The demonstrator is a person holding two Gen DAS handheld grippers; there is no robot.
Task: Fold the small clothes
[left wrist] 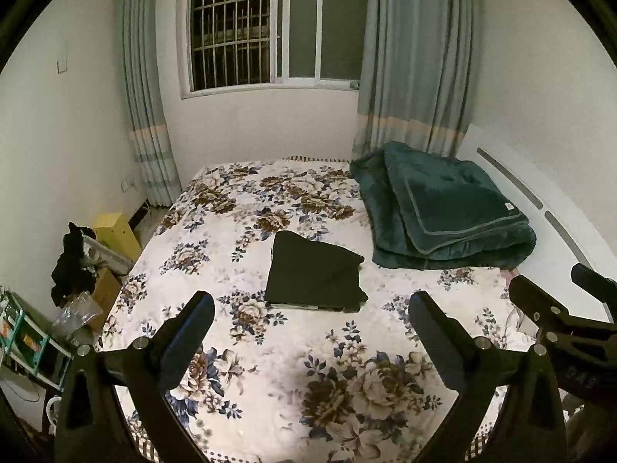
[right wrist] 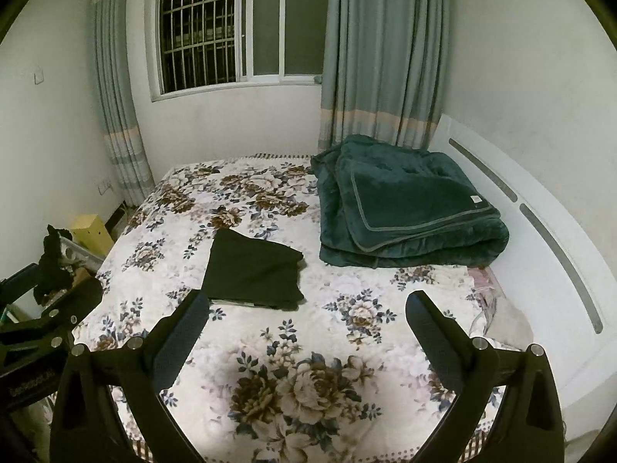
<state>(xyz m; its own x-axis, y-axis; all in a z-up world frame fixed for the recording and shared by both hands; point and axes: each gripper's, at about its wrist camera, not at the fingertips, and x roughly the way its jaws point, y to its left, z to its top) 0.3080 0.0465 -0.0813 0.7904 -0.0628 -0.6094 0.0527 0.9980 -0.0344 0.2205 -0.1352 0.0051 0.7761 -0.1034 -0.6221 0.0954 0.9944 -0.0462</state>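
While both grippers gape empty, folded black garment (left wrist: pixel 315 274) hides its layers.

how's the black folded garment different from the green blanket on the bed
The black garment is a thin, flat fold near the middle of the bed; the green blanket is a thick, puffy pile by the headboard. The garment is plain, the blanket has piped edging. Both are folded and untouched by the grippers.
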